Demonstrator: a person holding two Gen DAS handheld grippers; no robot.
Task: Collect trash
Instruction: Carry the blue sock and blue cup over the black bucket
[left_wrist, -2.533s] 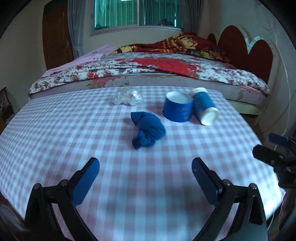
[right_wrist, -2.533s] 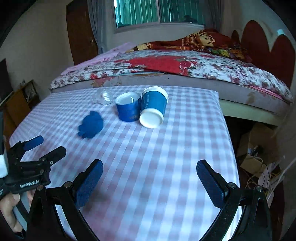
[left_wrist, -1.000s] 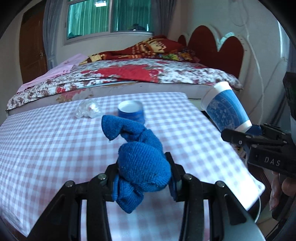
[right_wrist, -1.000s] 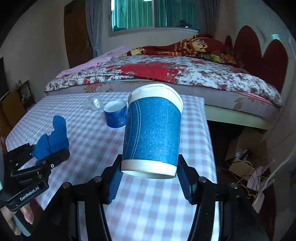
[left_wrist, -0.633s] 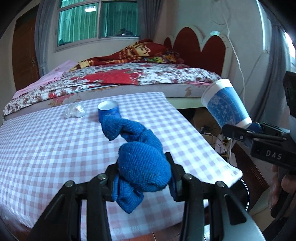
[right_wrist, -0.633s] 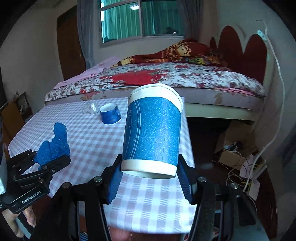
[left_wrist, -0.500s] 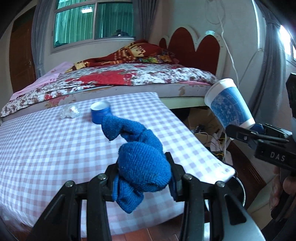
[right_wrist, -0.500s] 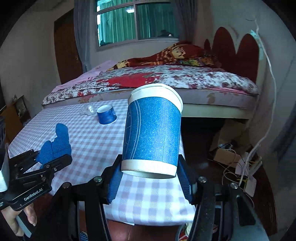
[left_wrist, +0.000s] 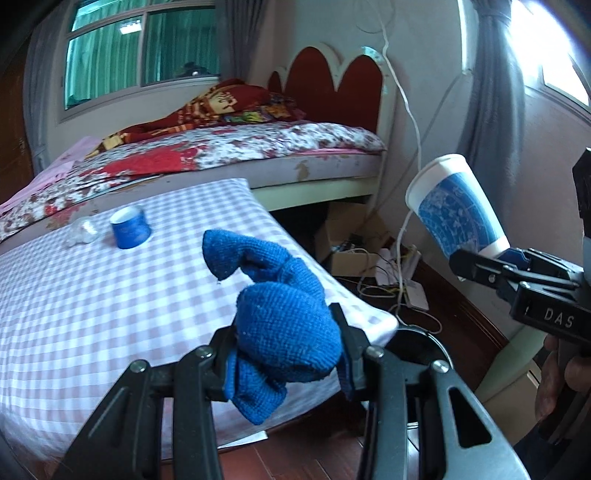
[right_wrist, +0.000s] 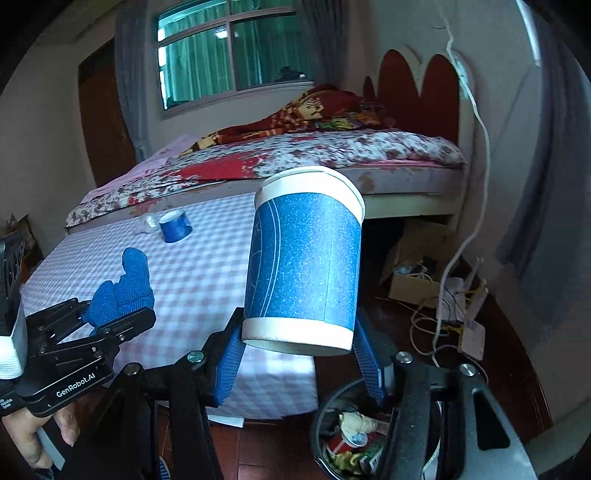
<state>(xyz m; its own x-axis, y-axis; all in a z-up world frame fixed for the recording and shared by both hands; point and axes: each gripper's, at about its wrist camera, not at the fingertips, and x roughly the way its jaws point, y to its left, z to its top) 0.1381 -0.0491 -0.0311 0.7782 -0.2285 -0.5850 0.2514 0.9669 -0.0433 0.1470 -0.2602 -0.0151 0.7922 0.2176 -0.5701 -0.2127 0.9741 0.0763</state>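
You've got a deep blue knitted cloth (left_wrist: 284, 328) in black jaws with blue pads. The paper cup (right_wrist: 304, 266) is speckled blue with white bands at rim and base. The second cup (left_wrist: 130, 229) is the same blue with a white rim. The tablecloth (left_wrist: 110, 295) is pink-and-white check. The crumpled wrapper (left_wrist: 83, 233) is clear to whitish. The bedspread (left_wrist: 229, 151) is white with red floral, the headboard (left_wrist: 332, 88) dark red with a cream edge. Curtains behind the window (left_wrist: 140, 51) read green. Floor (right_wrist: 509, 369) is reddish-brown wood. The bin (right_wrist: 354, 439) is black, its contents red, yellow and white.
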